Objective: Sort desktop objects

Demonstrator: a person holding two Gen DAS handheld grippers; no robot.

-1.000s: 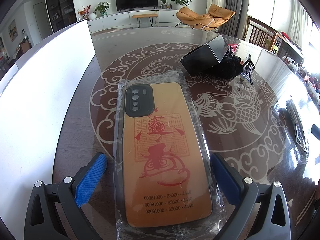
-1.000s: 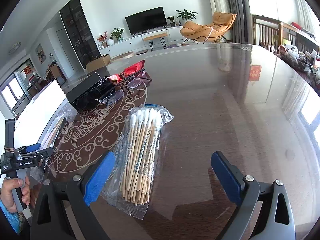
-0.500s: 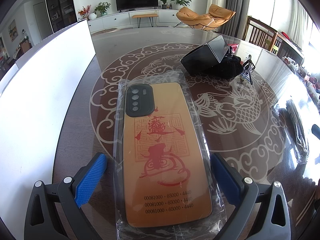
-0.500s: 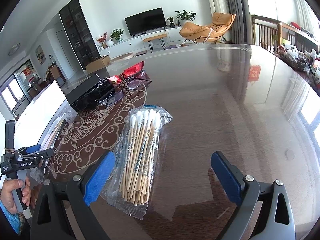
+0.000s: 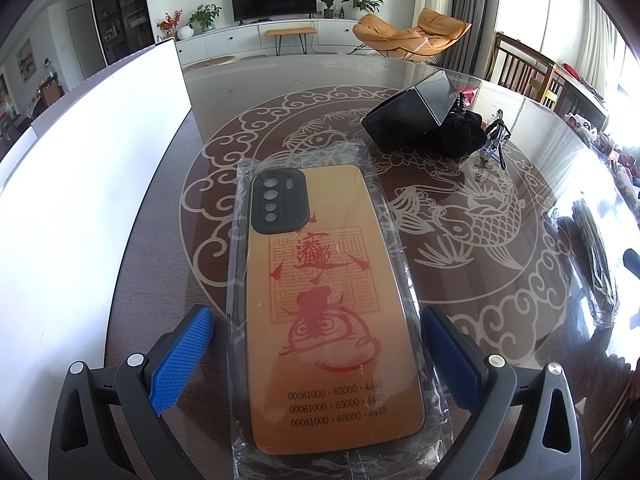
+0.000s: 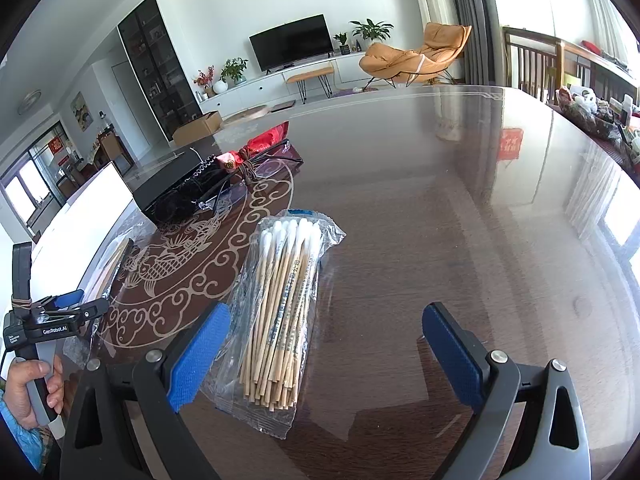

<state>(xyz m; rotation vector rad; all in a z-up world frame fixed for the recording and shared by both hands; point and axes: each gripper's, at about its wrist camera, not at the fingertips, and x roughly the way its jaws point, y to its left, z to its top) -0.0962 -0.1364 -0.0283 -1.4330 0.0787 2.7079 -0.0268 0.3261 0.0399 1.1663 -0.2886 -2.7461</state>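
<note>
Left wrist: bagged phone case (image 5: 332, 304) near end cut off, between wide-open left tool (image 5: 316, 356) pads, ungripped; right tool (image 6: 326, 354) wide open, empty, swab pack (image 6: 280, 308) by left pad.

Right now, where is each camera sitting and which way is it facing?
Left wrist: on the left gripper, facing forward over the bagged phone case; only its blue fingers show.
Right wrist: on the right gripper, facing the cotton swab bag; the person's left hand shows.
Shared: the fish-pattern table, the black box, the TV.
</note>
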